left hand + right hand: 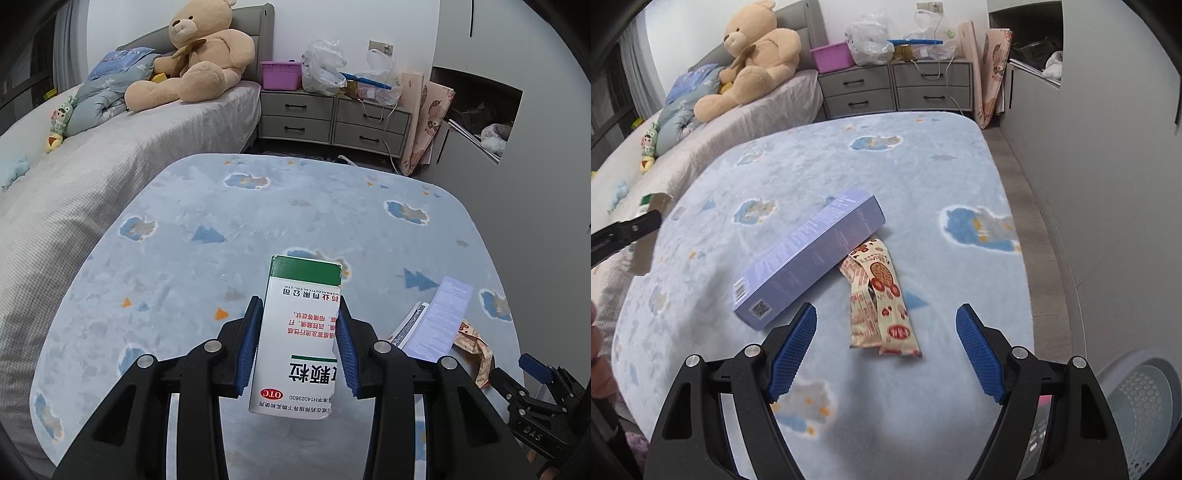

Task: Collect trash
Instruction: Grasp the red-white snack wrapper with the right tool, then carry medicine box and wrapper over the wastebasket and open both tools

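Two pieces of trash lie on the blue rug [923,177]: a purple box [809,254] and a pair of snack wrappers [882,306], whose upper ends are tucked under the box's right edge and hidden there. In the left wrist view the same box and wrappers are partly cut off behind the left gripper's arm, and a patterned card beside them is hard to make out. The left gripper [301,341] has its jaws clamped on the sides of a white-and-green medicine box [299,332], held above the rug; the box's lower end is torn. The right gripper [886,354] hangs with jaws wide apart and nothing between them; the wrappers' lower ends lie just ahead of the gap, the purple box just off the left jaw. A white basket [1145,413] is cut off at the lower right.
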The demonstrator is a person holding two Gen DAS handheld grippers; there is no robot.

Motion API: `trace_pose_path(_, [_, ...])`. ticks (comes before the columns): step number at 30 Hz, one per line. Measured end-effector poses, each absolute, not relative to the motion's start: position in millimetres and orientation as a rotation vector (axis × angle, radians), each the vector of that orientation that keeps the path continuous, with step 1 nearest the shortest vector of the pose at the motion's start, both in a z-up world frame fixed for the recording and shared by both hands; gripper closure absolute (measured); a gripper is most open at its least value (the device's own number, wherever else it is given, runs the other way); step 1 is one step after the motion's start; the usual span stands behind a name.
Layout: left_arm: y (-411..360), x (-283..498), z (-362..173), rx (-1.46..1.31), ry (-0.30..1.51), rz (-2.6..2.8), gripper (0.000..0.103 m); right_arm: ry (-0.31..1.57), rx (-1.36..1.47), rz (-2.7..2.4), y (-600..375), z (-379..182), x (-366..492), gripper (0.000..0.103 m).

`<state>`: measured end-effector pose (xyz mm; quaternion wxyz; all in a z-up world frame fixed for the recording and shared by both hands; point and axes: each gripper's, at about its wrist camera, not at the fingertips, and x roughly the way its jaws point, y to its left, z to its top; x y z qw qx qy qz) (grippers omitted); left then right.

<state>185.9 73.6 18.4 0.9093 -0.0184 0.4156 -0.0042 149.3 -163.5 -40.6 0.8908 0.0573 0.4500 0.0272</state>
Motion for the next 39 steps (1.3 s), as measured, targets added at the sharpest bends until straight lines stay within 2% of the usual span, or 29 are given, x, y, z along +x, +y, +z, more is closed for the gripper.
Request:
trace_pose_path(4, [78.0, 187.4, 19.3, -0.058, 0.861, -0.010, 0.065, 0.967, 0.079, 0.026, -157.6, -53.1, 165.5, 0.029])
trace_pose_path(9, [83.1, 187.2, 21.2, -0.078, 0.860, -0.013, 0.065, 0.998, 0.046, 0.016, -150.8, -64.9, 178.4, 0.041])
trace_pose_path(13, [84.5, 187.1, 22.5, -0.075, 0.860, -0.015, 0.065, 1.021, 0.025, 0.026, -144.7, -70.1, 180.2, 0.070])
trace_pose_path(17, [83.7, 186.9, 21.6, -0.083, 0.865, -0.019, 0.065, 1.002, 0.029, 0.026, -145.3, -67.6, 169.9, 0.076])
trace_pose_path(39, [0.9, 120.5, 36.0, 0.064, 0.800, -0.229, 0.065, 0.909, 0.165, -0.111, -212.8, -11.7, 39.4, 0.077])
